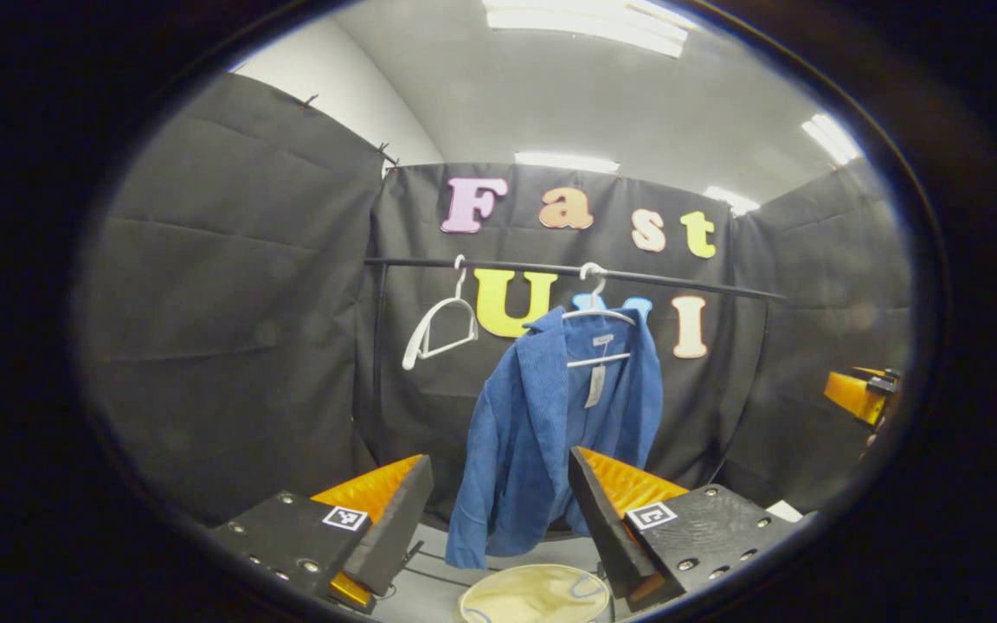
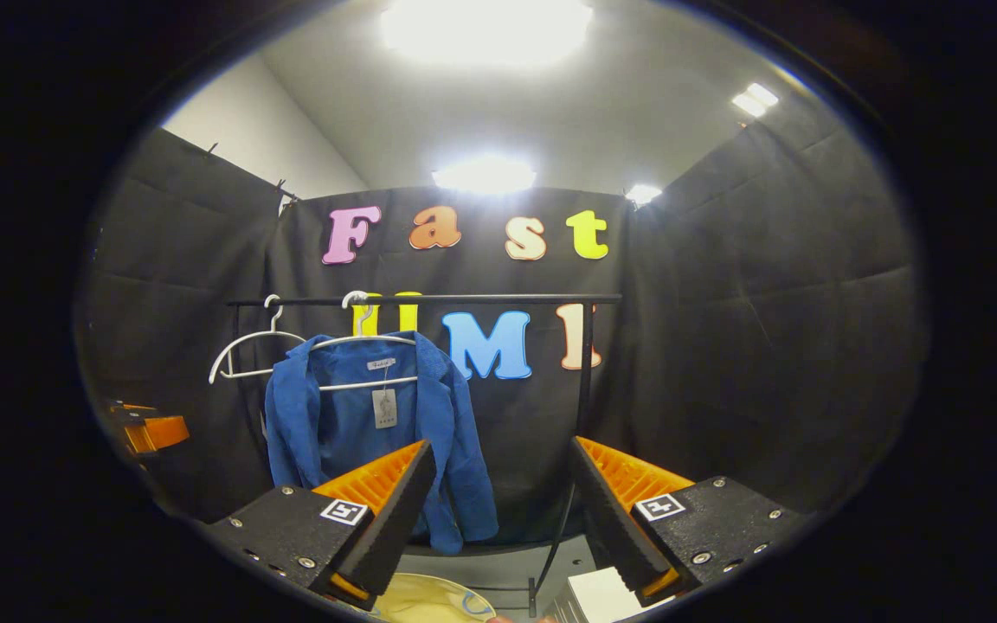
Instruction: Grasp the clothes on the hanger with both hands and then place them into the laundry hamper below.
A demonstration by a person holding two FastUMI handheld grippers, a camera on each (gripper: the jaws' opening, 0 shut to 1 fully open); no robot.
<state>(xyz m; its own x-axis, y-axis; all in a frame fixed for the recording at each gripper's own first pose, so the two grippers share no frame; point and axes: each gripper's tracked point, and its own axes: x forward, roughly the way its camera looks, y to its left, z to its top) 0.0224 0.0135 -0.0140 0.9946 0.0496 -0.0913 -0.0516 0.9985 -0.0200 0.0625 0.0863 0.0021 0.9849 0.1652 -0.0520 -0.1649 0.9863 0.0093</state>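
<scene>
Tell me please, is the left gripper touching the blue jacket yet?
Apart. In the left gripper view, the left gripper is open and the blue jacket hangs farther back on its hanger, beyond the fingertips.

A black rail (image 1: 568, 272) runs across the booth in front of the back wall, held up by thin black posts. Two white hangers hook over the rail. One hanger (image 1: 442, 324) hangs bare near the rail's left end. The other hanger (image 1: 598, 320), further along toward the middle, carries a blue jacket (image 1: 542, 433) with a tag at its collar. On the grey floor (image 1: 429, 593) below the rail stands a cream hamper (image 1: 537, 597), just under the jacket's hem.
</scene>
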